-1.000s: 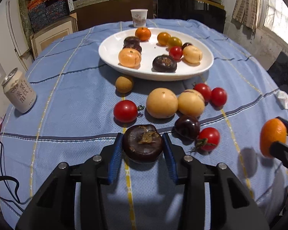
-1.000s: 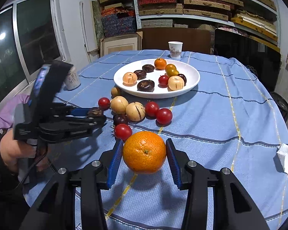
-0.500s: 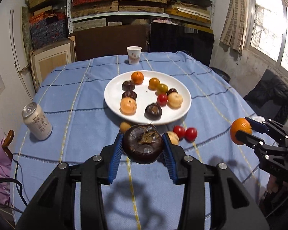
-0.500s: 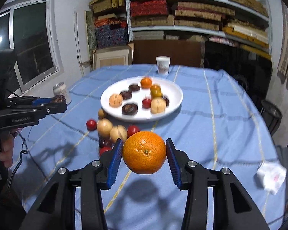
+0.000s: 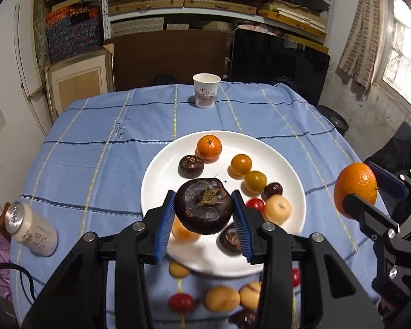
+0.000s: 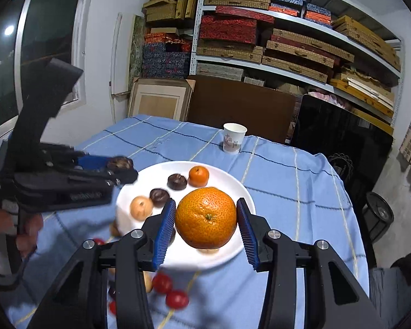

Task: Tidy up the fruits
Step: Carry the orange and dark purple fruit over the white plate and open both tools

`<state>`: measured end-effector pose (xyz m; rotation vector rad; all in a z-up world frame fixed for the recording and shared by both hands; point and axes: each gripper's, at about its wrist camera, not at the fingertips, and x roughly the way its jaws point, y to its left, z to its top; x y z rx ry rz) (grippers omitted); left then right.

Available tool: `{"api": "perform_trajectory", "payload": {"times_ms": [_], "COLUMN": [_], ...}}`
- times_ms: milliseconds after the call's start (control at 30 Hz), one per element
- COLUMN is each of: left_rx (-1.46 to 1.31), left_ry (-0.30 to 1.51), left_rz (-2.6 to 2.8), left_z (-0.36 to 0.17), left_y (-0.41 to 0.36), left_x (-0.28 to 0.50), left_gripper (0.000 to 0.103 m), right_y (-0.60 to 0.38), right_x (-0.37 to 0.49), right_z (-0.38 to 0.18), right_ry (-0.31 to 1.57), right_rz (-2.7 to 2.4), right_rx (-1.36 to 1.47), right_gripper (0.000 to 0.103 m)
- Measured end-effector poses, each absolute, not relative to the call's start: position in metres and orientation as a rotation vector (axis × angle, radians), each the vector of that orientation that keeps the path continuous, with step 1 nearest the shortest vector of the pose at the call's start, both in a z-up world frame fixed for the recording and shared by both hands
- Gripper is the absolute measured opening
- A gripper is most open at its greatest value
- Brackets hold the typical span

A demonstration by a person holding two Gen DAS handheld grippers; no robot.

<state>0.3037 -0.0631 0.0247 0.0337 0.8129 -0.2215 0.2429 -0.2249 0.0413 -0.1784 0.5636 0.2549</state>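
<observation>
Fruit fills both our tools: our left gripper (image 5: 204, 214) clamps a dark brown wrinkled round fruit (image 5: 204, 205), our right gripper (image 6: 206, 220) a bright orange tangerine (image 6: 206, 217), both held above the round white plate's (image 5: 285, 161) near edge.

Left claw (image 5: 204, 216), right claw (image 6: 205, 219): black frames, ribbed blue pads, silver screws.
</observation>
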Motion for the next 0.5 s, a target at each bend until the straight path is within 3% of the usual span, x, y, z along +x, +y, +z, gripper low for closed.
{"api": "perform_trajectory", "payload": {"times_ms": [500], "left_rx": [-0.013], "left_ry": [0.931], "left_rz": [-0.165], "left_z": [-0.047], "left_y": [-0.058], "left_x": [0.384], "left_gripper": [0.041], "right_y": [-0.198], "right_x": [0.336], "right_z": [-0.026], "right_ry": [0.695], "right_rz": [0.299], "right_rx": [-0.207], "right_gripper": [0.047]}}
